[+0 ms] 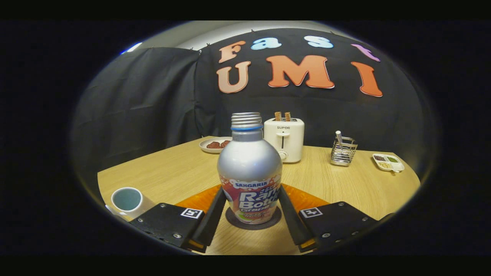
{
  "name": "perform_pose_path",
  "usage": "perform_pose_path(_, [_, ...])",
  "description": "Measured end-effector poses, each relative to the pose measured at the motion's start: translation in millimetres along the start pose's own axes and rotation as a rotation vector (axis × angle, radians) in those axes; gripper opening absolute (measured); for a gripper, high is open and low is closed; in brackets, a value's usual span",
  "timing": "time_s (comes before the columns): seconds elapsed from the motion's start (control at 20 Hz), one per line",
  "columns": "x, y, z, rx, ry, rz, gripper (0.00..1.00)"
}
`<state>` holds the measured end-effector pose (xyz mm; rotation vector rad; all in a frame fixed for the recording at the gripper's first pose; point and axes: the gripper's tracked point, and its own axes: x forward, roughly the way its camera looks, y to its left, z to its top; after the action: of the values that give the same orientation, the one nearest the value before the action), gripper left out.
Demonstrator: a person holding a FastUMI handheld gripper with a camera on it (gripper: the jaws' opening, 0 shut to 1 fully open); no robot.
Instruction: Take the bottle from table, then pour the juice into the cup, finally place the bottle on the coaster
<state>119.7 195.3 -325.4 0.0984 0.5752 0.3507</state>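
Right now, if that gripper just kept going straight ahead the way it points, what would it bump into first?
Nothing new: the gripper already has the bottle between its fingers, standing upright on the dark coaster. Pushed on, the bottle would probably slide toward the toaster behind it, though that gap is hard to judge.

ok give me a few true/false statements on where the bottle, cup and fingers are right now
1. The bottle stands upright on the dark round coaster. True.
2. The bottle has its cap on. False: its threaded neck is bare.
3. The fingers flank the bottle's lower body on both sides. True.
4. The cup stands behind the toaster. False: it sits near the gripper, beside one finger.
5. The toaster's slots are empty. False: two slices stick up.
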Motion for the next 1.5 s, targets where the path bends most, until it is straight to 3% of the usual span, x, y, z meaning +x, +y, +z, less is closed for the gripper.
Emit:
perform_pose_path(0.55, [-16.2, 3.4, 6.5, -0.006, -0.022, 0.005, 0.81])
perform_pose_path(0.7, [-30.0, -2.8, 18.7, -0.002, -0.056, -0.010, 0.95])
perform_pose_path(1.05, [-114.4, -26.2, 78.9, -0.013, -0.230, -0.109, 0.97])
perform_pose_path(1.5, [-207.3, -44.5, 123.4, 0.017, -0.368, -0.209, 0.97])
